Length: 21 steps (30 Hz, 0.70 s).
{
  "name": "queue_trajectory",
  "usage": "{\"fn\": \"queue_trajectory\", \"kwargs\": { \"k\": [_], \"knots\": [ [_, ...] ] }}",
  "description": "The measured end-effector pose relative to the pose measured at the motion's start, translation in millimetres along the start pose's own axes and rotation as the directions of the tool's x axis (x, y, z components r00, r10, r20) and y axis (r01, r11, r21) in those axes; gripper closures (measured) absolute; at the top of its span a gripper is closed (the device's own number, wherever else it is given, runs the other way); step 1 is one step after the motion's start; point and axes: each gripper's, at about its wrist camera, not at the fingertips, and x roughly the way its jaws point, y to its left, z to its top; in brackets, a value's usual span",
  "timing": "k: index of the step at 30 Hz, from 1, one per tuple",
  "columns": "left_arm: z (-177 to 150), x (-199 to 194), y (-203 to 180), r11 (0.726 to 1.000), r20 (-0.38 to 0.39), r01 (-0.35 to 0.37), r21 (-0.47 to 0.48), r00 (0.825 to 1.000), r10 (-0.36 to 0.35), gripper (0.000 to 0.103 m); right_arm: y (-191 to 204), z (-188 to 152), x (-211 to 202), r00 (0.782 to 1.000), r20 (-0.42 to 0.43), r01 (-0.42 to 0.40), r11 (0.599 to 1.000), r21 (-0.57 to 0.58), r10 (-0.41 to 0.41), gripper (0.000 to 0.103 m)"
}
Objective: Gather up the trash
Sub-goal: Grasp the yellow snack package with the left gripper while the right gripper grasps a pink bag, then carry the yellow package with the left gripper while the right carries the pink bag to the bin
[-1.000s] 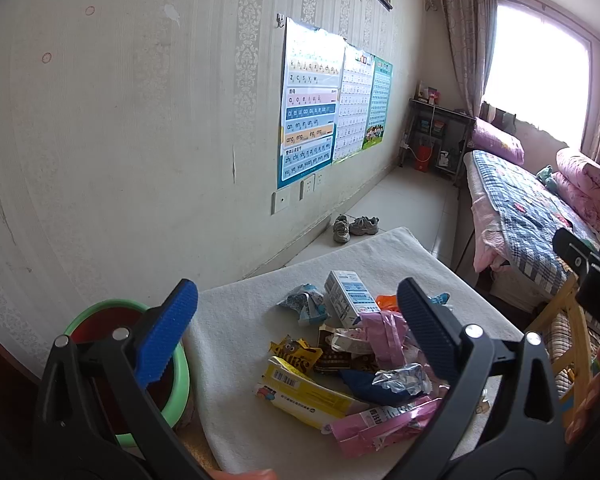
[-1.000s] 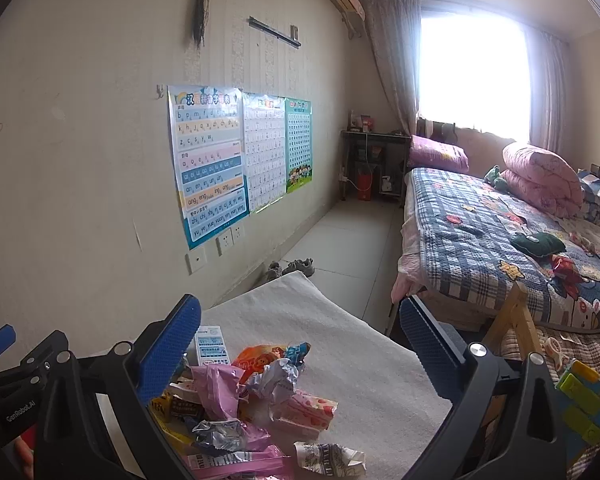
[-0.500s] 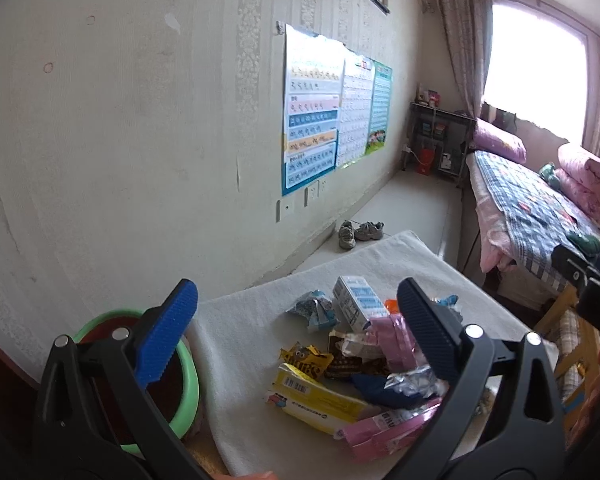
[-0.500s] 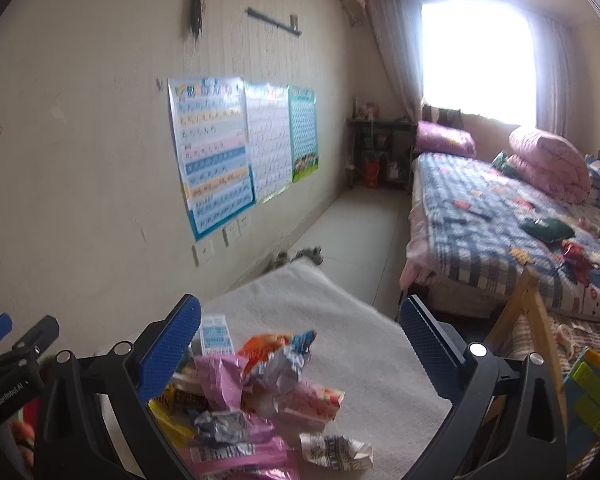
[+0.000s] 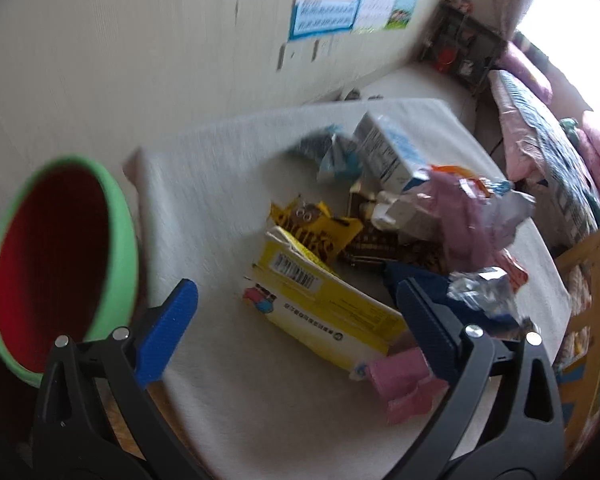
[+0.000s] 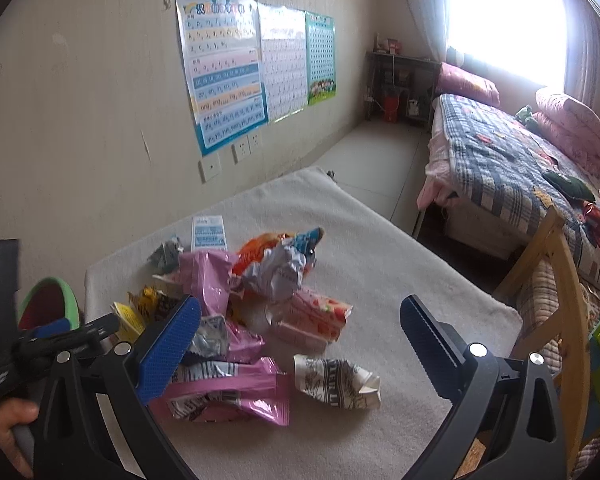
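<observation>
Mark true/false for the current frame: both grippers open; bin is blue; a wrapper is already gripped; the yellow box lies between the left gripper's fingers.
1. Both the left gripper and right gripper are open. True.
2. The bin is blue. False: green rim, red inside.
3. A wrapper is already gripped. False: neither gripper holds anything; the pink wrapper lies on the white cloth.
4. The yellow box lies between the left gripper's fingers in its view. True.
</observation>
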Motion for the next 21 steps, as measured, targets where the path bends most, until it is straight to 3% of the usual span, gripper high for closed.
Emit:
{"fn": "queue_trajectory", "kwargs": {
  "k": [8,10,11,15,19,21],
  "knots": [
    [-1.7,53.7,5.2,0.985,-0.187,0.009,-0.171,0.982,-0.041,0.016,4.3,-1.4,3.4,0.999,-0.024,-0.022,1.000,-0.020,0.021,0.007],
    [-2.9,56.6,3.1,0.987,-0.184,0.001,-0.161,0.982,-0.031,0.028,6.3,-0.4,4.8,0.999,-0.030,-0.036,0.999,-0.026,0.035,0.007],
    [-3.0,56.8,2.7,0.989,-0.182,0.000,-0.149,0.983,-0.027,0.039,8.1,0.2,5.6,0.998,-0.032,-0.048,0.998,-0.030,0.047,0.007],
    [-4.1,50.6,10.1,0.988,-0.168,0.046,-0.145,0.983,-0.071,0.053,14.1,5.8,9.4,0.991,-0.042,-0.131,0.991,-0.029,0.130,0.007],
    [-5.9,26.2,13.5,0.997,-0.095,0.055,-0.063,0.994,-0.061,0.060,22.0,20.2,24.3,0.971,-0.069,-0.229,0.973,-0.013,0.228,0.007],
    [-7.4,7.6,12.2,0.999,-0.032,0.043,0.003,0.999,-0.043,0.060,29.0,28.7,38.0,0.960,-0.095,-0.266,0.964,-0.014,0.264,0.013]
  ]
}}
